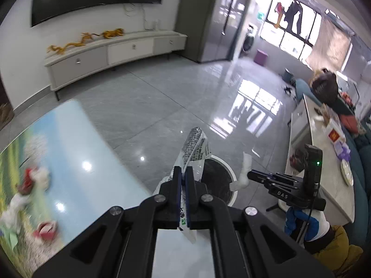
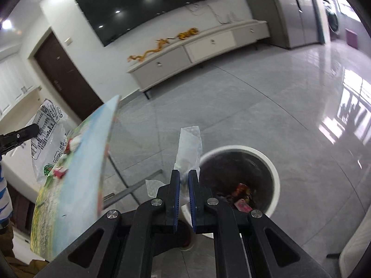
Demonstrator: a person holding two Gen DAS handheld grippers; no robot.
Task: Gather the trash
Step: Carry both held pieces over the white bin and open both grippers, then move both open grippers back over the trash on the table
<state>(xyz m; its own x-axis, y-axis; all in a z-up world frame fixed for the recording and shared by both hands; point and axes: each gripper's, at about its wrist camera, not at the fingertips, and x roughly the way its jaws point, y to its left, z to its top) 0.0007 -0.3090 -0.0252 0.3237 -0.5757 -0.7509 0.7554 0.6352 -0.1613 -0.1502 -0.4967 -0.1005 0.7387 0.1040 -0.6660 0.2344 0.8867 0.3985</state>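
On your left lies the tabletop [image 1: 69, 143], covered with a printed landscape picture and some red and white flowers that are blurred. Your left tool [image 1: 183, 173] is clamped tight on a clear plastic wrapper [image 1: 194, 146] with black print; the wrapper sticks up past the tool's tips, and a bit of it hangs below the pads. Seen from the left wrist, the wrapper sits in front of the near rim of the white bin [image 1: 220, 180], which stands on the grey floor [image 1: 162, 97] just beyond the tabletop's edge.

Further right, your right tool [image 2: 184, 178] is closed on a thin, see-through scrap of plastic [image 2: 189, 143]. The scrap rises above the tips and another corner pokes out to the left of the left pad. It hangs at the left rim of the bin, whose dark inside holds red and pink packets [image 2: 242, 197] at the bottom. In the left wrist view your gloved right hand [image 1: 301, 222] grips the handle.
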